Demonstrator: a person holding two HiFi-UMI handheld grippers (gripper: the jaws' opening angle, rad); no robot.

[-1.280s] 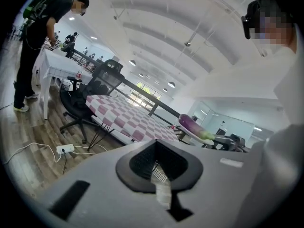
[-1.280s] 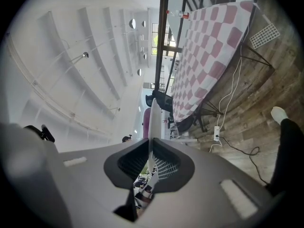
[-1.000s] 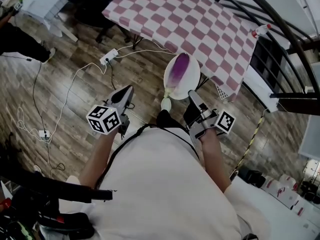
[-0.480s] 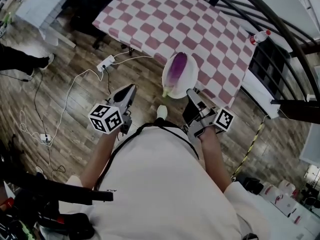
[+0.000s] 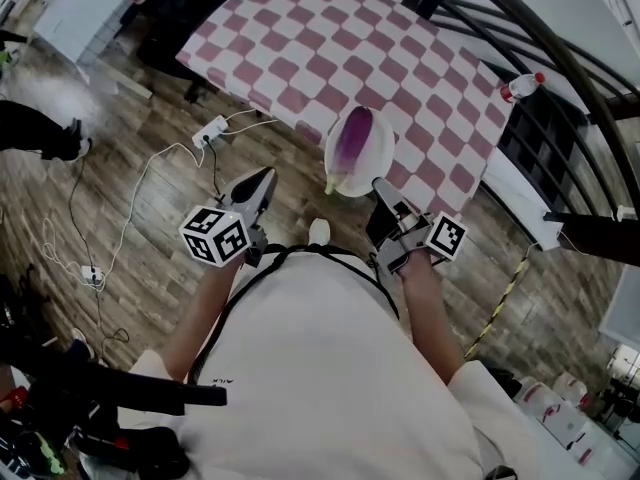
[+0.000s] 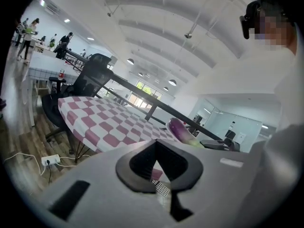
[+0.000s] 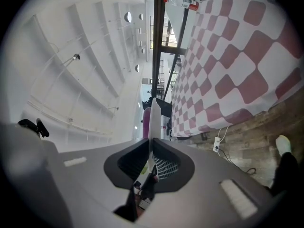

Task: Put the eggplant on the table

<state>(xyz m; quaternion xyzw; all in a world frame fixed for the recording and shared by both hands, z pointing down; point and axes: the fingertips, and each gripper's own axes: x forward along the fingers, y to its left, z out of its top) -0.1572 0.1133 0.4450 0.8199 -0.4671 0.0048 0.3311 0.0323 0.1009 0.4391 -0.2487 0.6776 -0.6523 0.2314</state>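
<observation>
A purple eggplant (image 5: pixel 352 140) lies on a white plate (image 5: pixel 385 148). My right gripper (image 5: pixel 381 186) is shut on the plate's near rim and holds it level, over the near edge of the pink-and-white checked table (image 5: pixel 340 38). In the right gripper view the plate (image 7: pixel 154 118) stands edge-on between the jaws, with the eggplant (image 7: pixel 144 122) just behind it. My left gripper (image 5: pixel 262 176) is shut with nothing in it, over the floor left of the plate. The left gripper view shows the table (image 6: pixel 104 118) ahead and the eggplant (image 6: pixel 179 129) at its right.
A power strip (image 5: pixel 210 128) and white cables lie on the wooden floor beside the table's near corner. A bottle (image 5: pixel 520 86) stands at the table's far right, by a dark railing (image 5: pixel 560 58). A black office chair (image 6: pixel 92 80) stands at the table's far left.
Both grippers have moved toward the table. The plate with the eggplant, earlier over the floor in front of the table, now reaches over the table's near edge.
</observation>
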